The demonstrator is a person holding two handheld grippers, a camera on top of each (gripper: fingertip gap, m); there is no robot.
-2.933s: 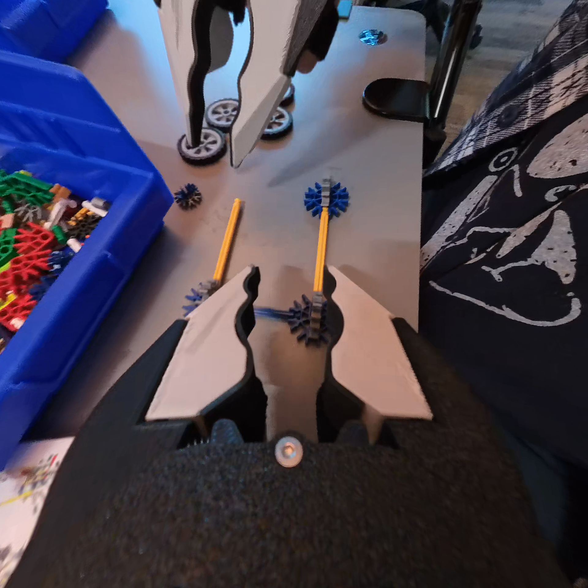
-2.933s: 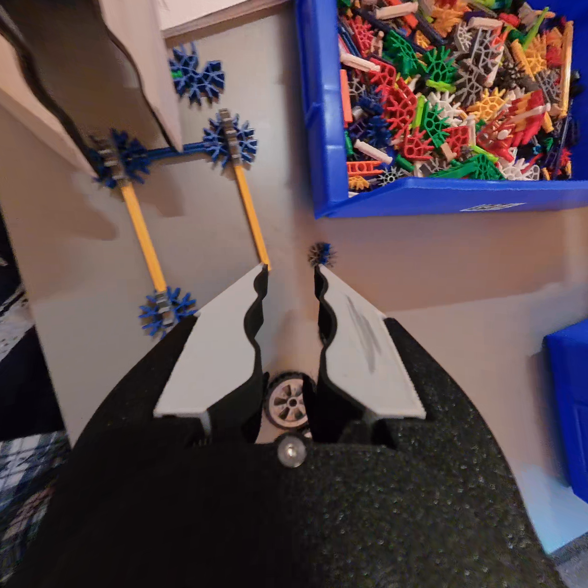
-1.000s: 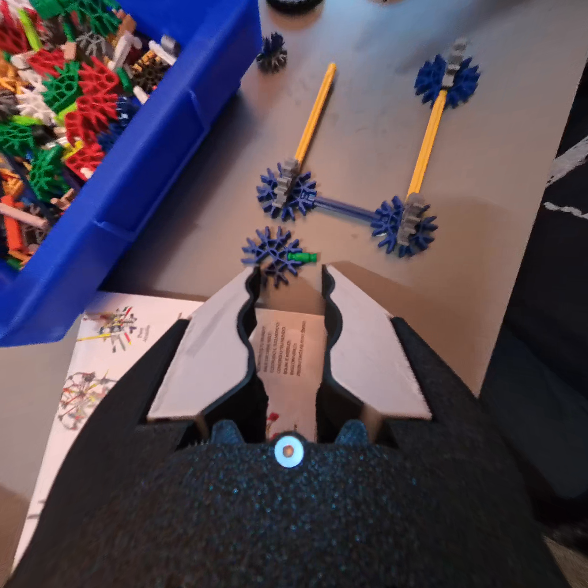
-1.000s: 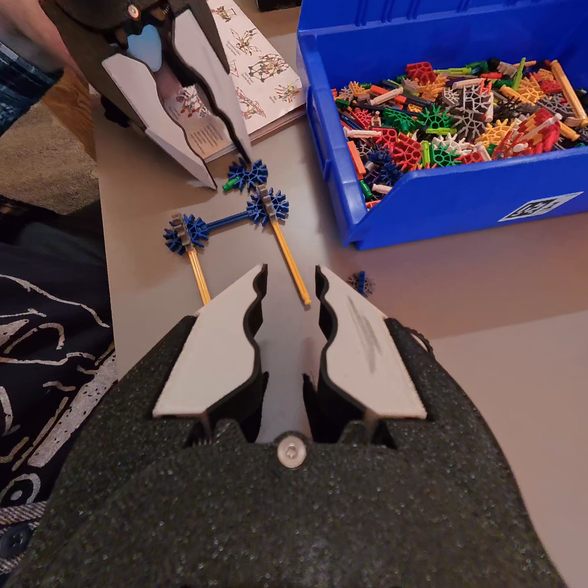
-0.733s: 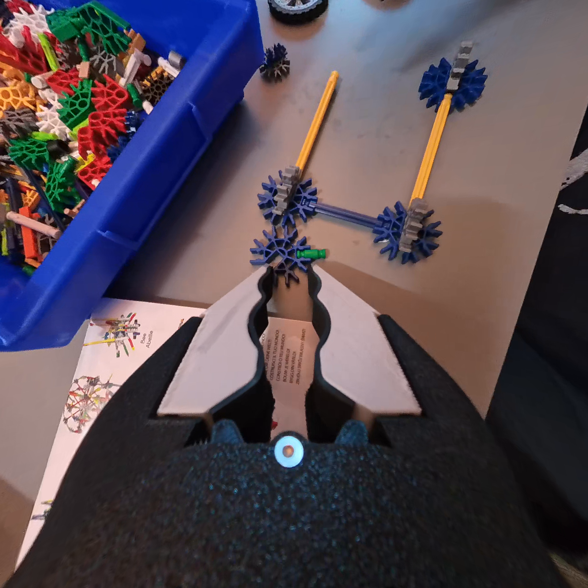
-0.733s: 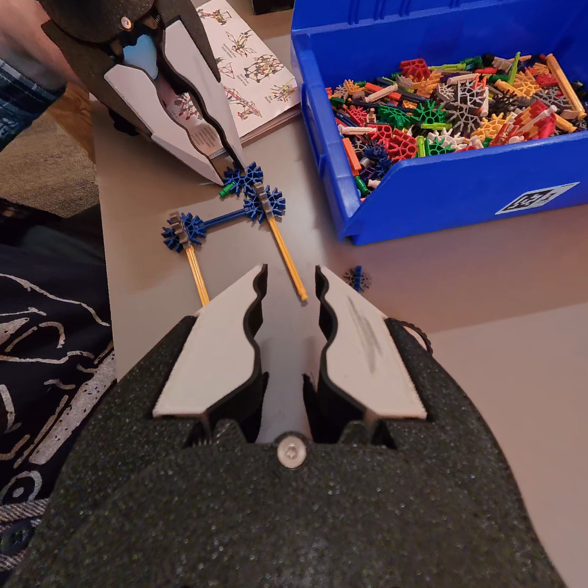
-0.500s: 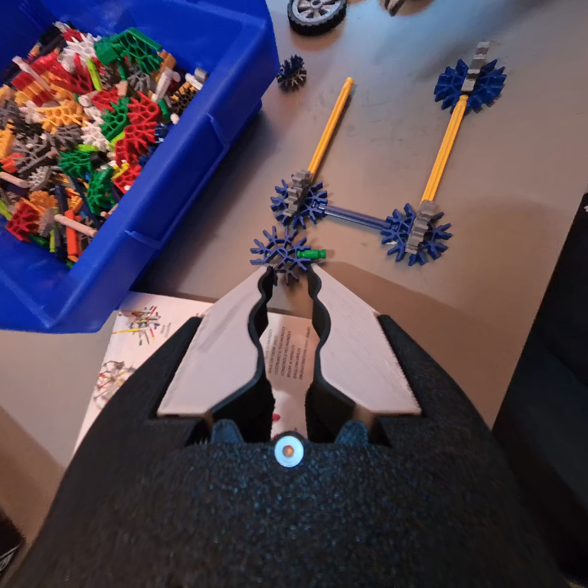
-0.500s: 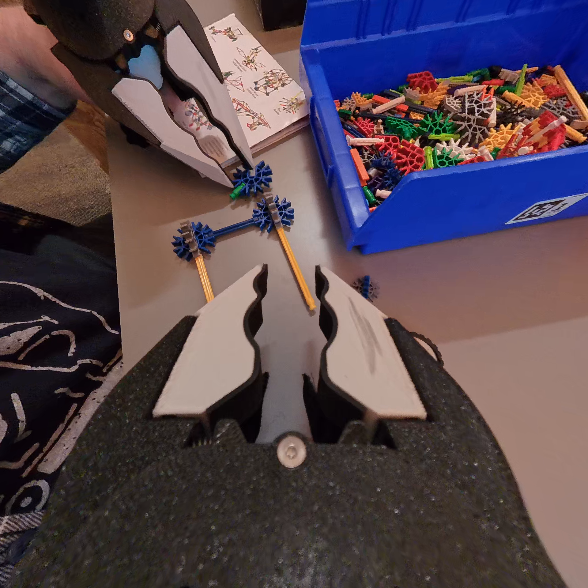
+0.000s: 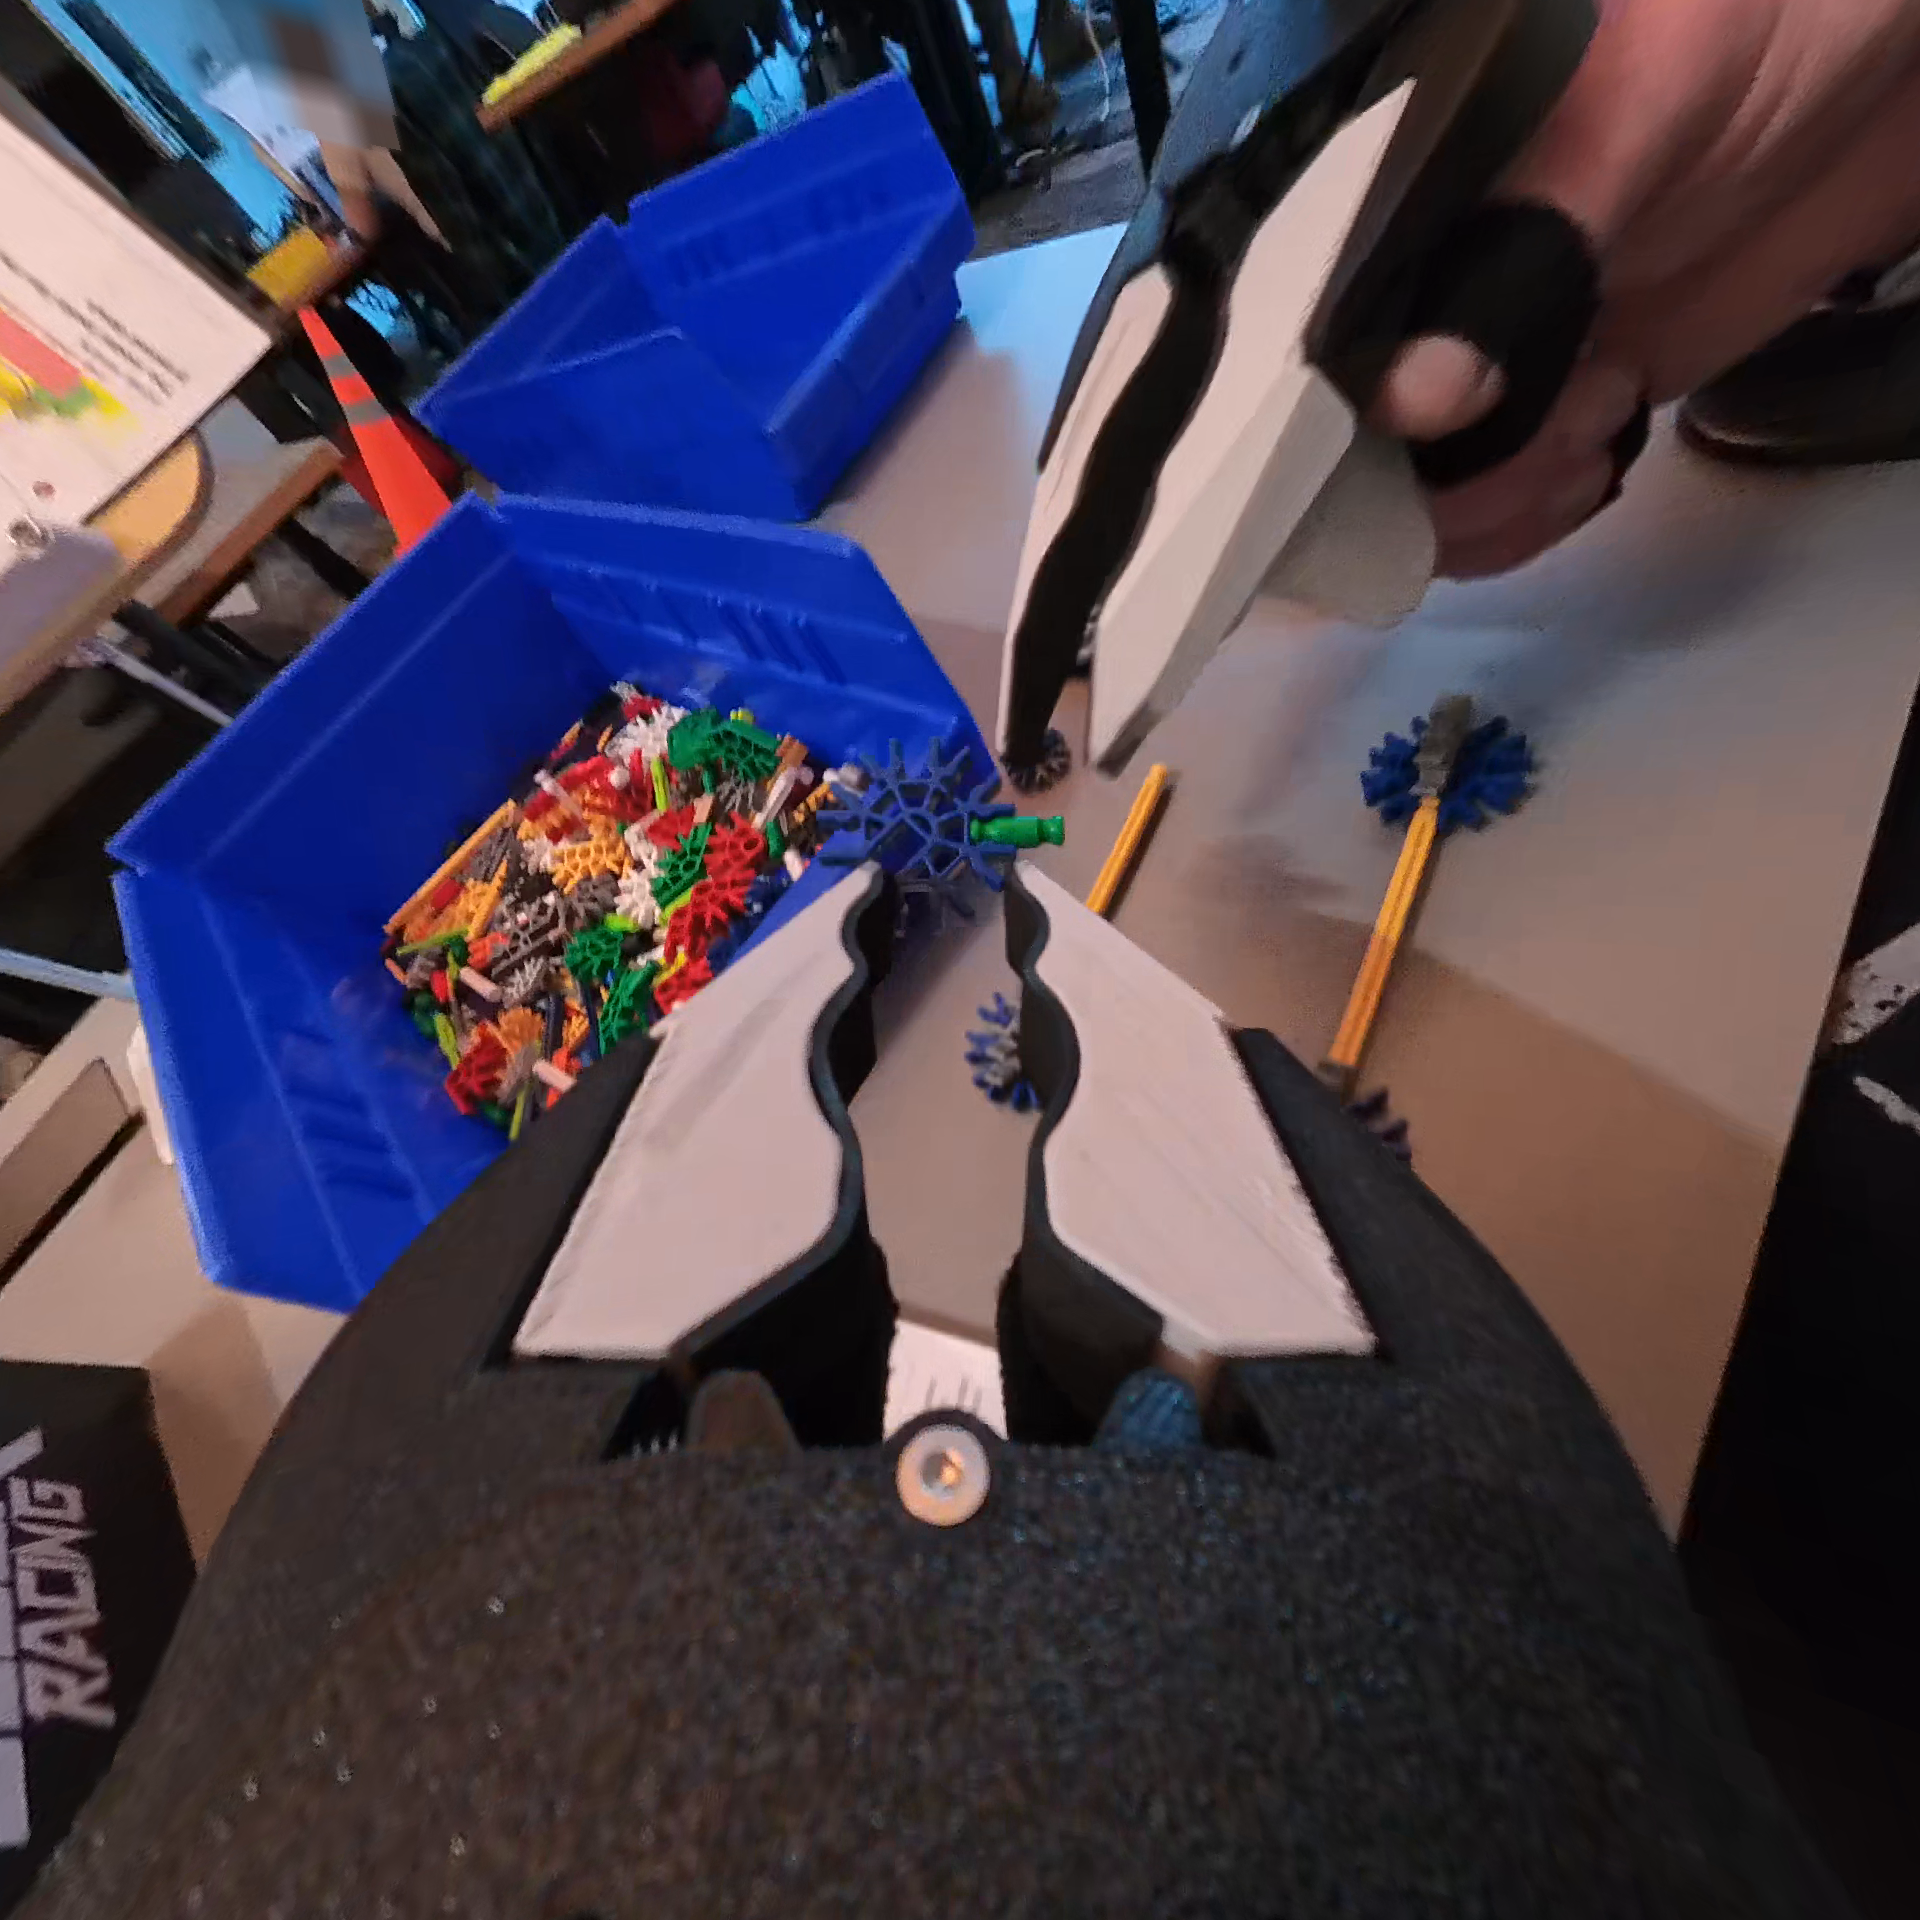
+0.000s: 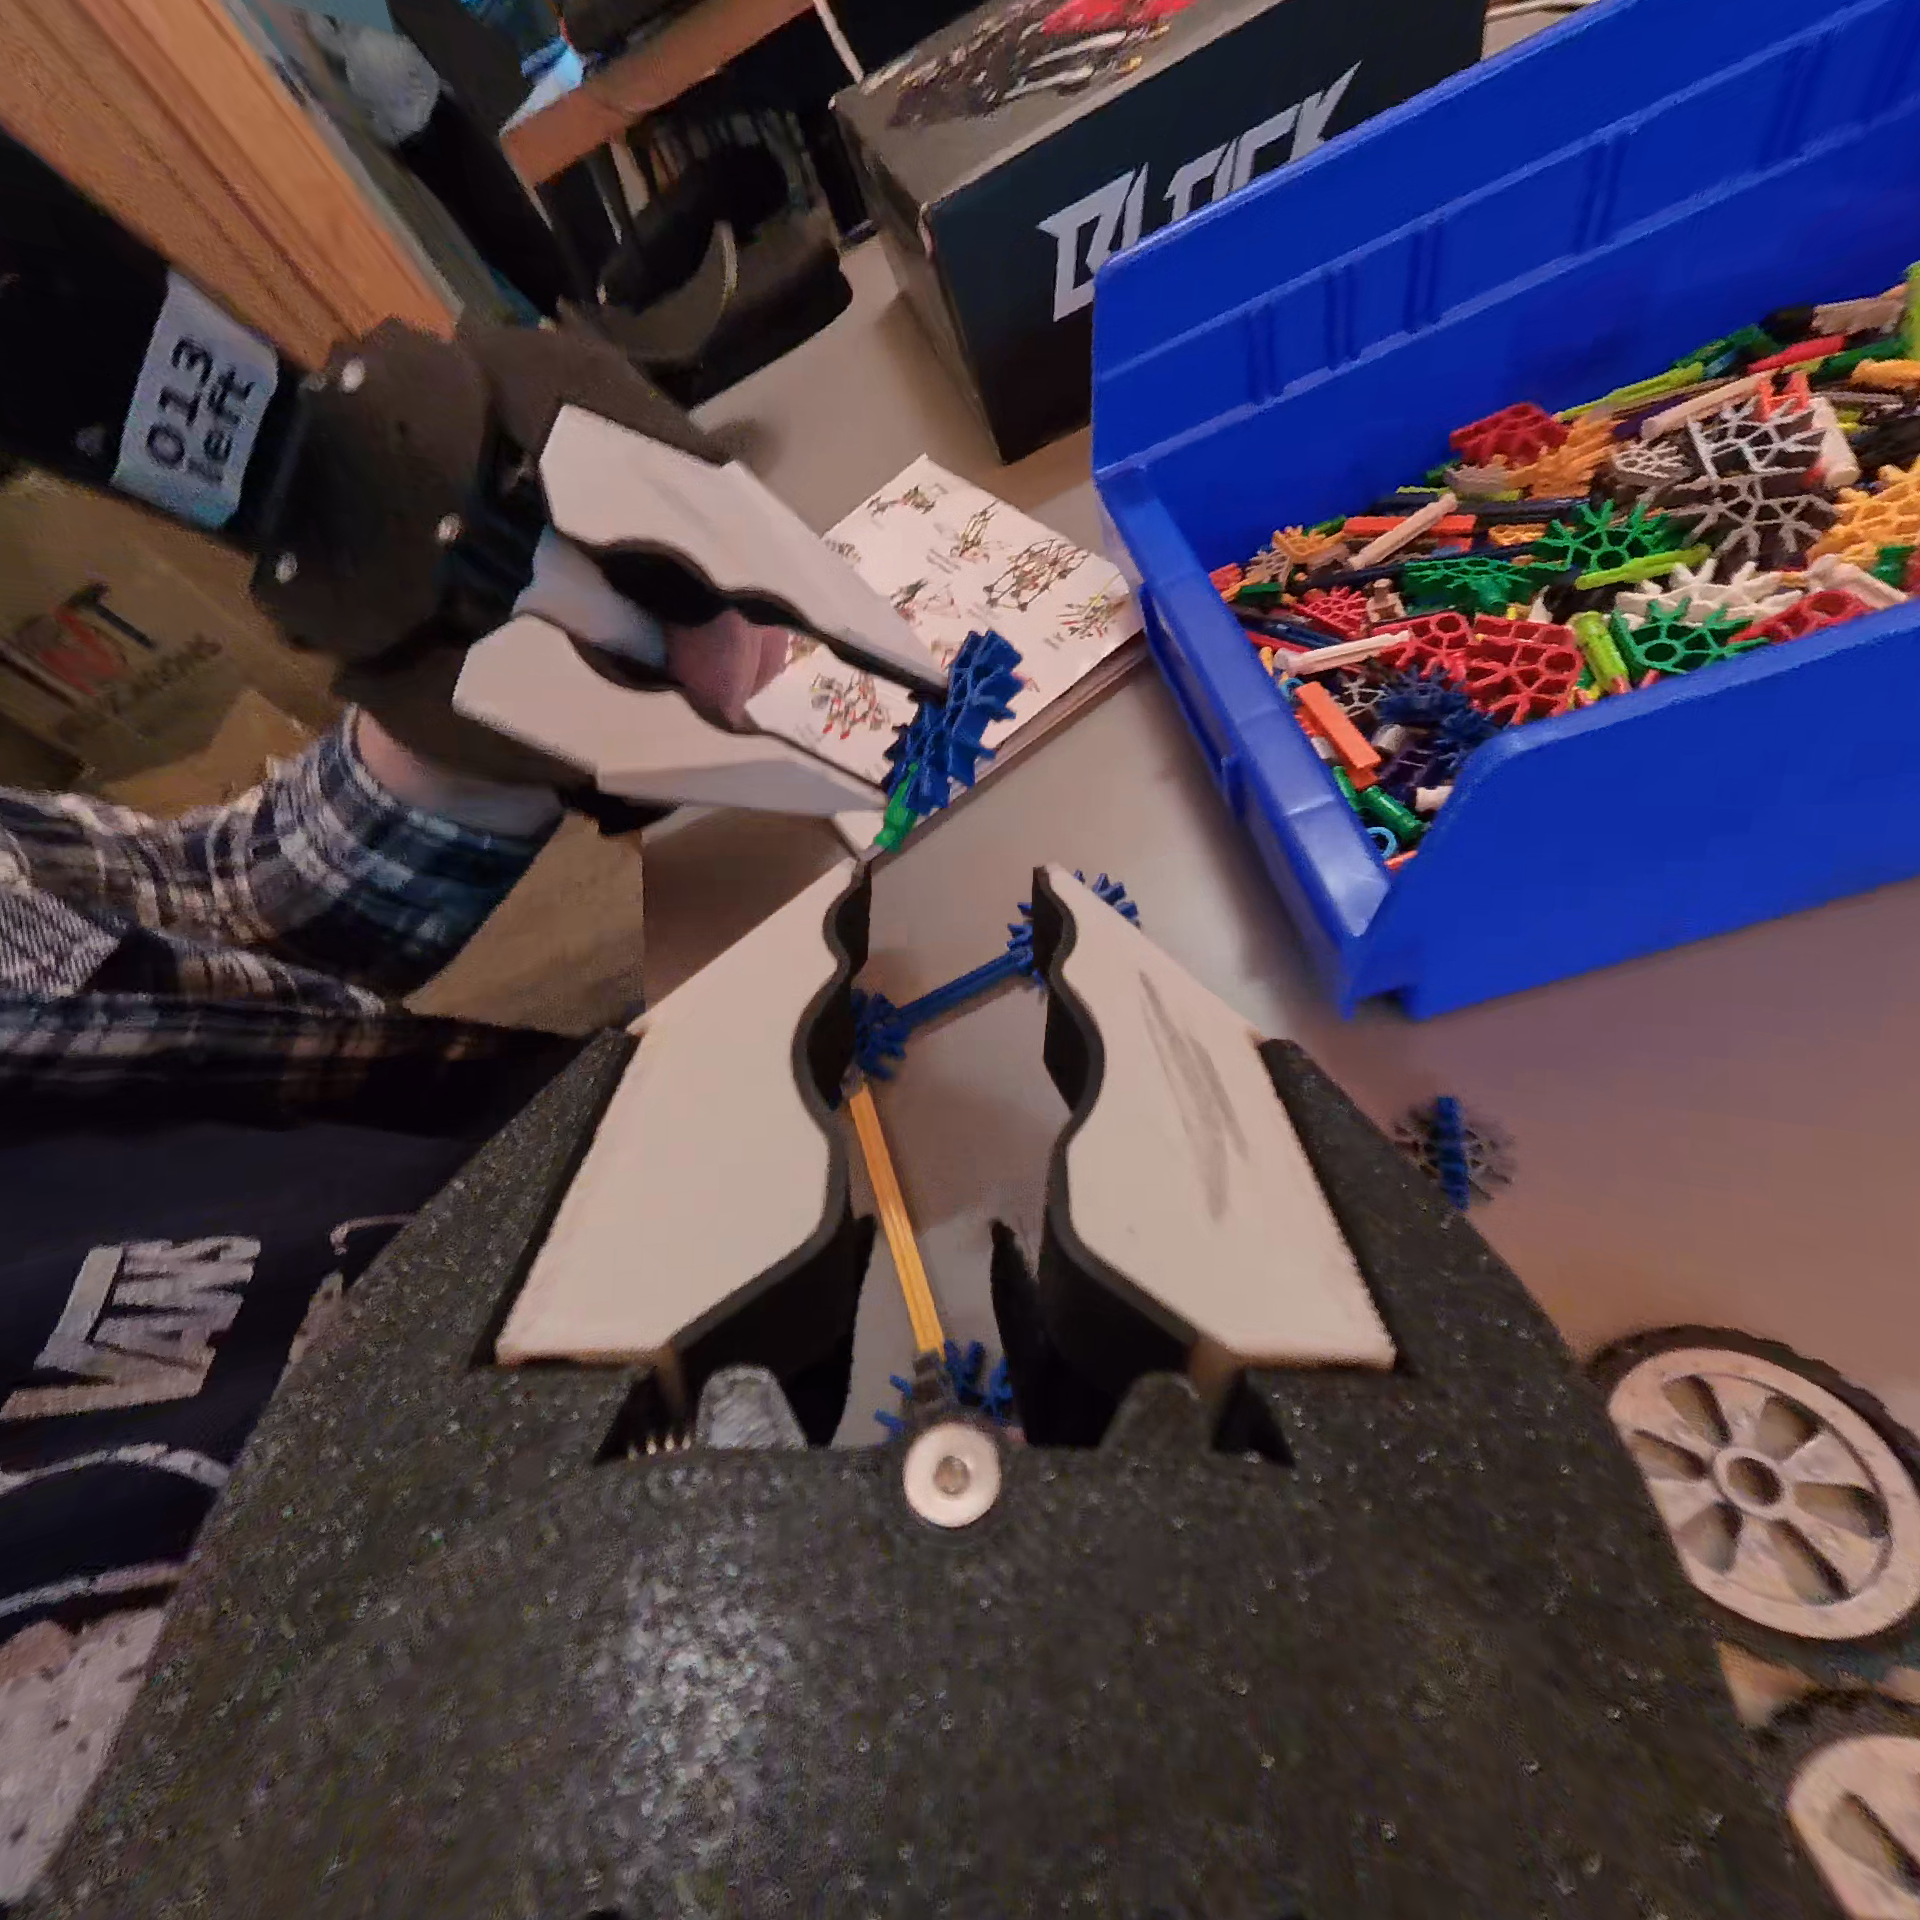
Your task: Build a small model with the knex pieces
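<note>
Blue snowflake connector, green peg attached, is pinched at mid-frame by the left gripper, raised off the counter. Right gripper is held parted, apparently empty, above the rod frame, lower centre.

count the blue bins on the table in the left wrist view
2. One blue bin, full of coloured construction pieces, sits left of the left gripper. A second blue bin stands behind it, farther away. Others may lie outside the frame.
</note>
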